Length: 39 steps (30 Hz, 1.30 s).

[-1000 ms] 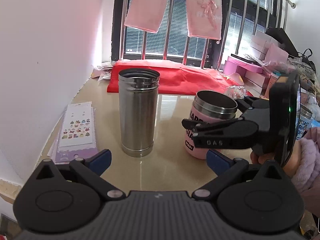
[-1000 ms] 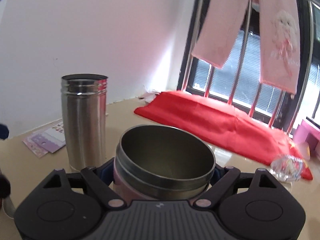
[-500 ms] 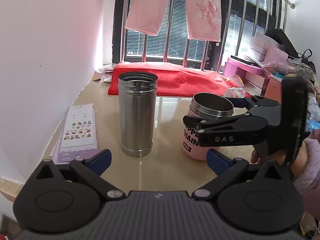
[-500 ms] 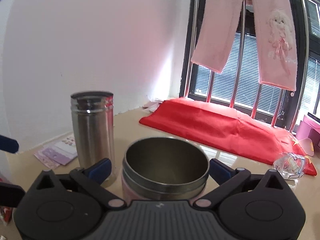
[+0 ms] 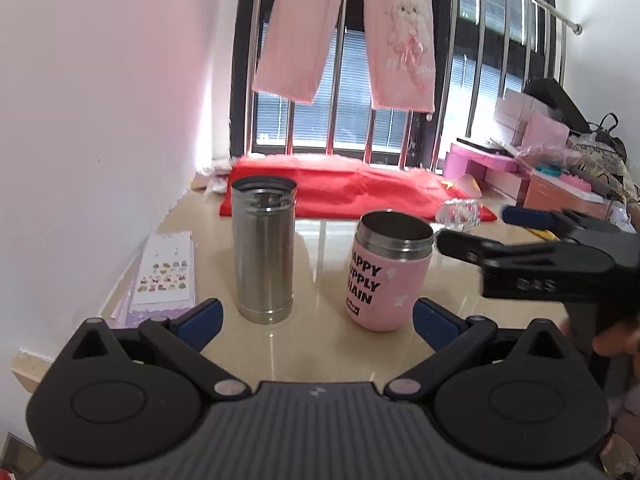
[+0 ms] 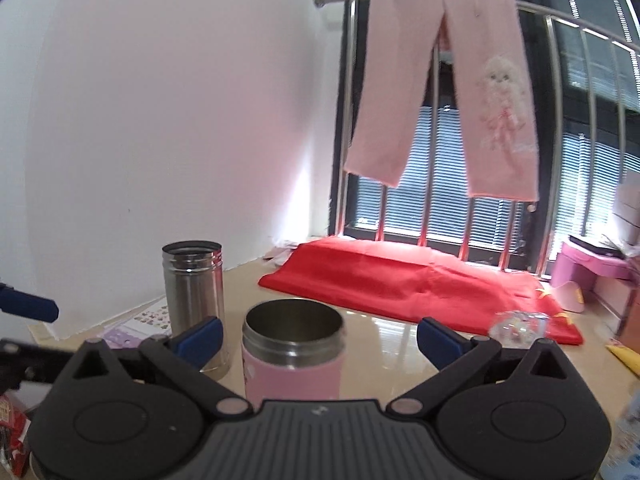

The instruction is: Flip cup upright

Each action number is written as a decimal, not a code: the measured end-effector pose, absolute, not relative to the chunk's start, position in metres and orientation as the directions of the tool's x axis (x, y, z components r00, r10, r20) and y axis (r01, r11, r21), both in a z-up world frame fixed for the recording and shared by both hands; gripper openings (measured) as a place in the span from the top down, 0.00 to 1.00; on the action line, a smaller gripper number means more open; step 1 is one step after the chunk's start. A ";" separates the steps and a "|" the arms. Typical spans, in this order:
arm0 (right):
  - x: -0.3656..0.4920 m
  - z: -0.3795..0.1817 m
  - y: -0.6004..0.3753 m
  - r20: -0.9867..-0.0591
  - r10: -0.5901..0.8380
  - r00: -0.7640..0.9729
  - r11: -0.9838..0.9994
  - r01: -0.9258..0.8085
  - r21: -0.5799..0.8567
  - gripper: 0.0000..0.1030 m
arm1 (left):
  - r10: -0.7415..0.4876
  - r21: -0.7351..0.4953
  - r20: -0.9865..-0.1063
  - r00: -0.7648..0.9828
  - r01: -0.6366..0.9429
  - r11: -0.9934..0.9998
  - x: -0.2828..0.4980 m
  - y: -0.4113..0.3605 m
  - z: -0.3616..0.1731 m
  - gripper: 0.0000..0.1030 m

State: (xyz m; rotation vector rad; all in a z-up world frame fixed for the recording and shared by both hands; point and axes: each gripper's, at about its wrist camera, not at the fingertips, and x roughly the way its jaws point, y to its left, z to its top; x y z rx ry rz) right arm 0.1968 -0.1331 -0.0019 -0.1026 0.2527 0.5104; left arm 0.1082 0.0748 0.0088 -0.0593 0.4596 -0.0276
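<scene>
A pink cup [image 5: 386, 276] with black lettering and a steel rim stands upright on the beige table, mouth up; it also shows in the right wrist view [image 6: 293, 354]. A tall steel cup [image 5: 264, 250] stands upright to its left, and shows in the right wrist view [image 6: 194, 296] too. My right gripper [image 6: 318, 338] is open, drawn back from the pink cup and not touching it; the left wrist view shows it [image 5: 476, 228] to the right of the cup. My left gripper [image 5: 316, 318] is open and empty, short of both cups.
A red cloth [image 5: 340, 192] lies at the back by the window bars. Sticker sheets [image 5: 164, 276] lie at the left near the wall. A crumpled clear plastic item [image 5: 460, 212] sits behind the pink cup. Pink boxes [image 5: 532, 172] are stacked at the right.
My right gripper opened, let go of the pink cup and pulled back to the right. The cup stays standing upright. My left gripper tilted up slightly.
</scene>
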 end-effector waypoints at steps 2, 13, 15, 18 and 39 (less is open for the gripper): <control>0.182 0.000 -0.145 -0.254 0.456 0.853 0.879 -0.477 -0.025 0.00 | -0.040 -0.060 -0.417 0.908 0.016 0.998 0.098 0.069 0.012 0.00; 0.070 0.012 -0.205 -0.183 0.385 0.905 0.920 -0.391 0.001 0.00 | -0.057 -0.053 -0.278 0.959 0.044 0.998 0.016 0.025 0.025 0.00; 0.048 0.013 -0.212 -0.180 0.375 0.909 0.925 -0.381 0.004 0.00 | -0.068 -0.056 -0.260 0.963 0.055 0.997 0.001 0.020 0.026 0.00; 0.019 0.013 -0.222 -0.172 0.349 0.921 0.936 -0.353 0.007 0.00 | -0.080 -0.071 -0.259 0.963 0.063 0.995 -0.009 0.017 0.024 0.00; 0.009 0.006 -0.231 -0.183 0.333 0.925 0.942 -0.334 0.027 0.00 | -0.093 -0.110 -0.269 0.959 0.066 0.992 -0.015 0.016 0.012 0.00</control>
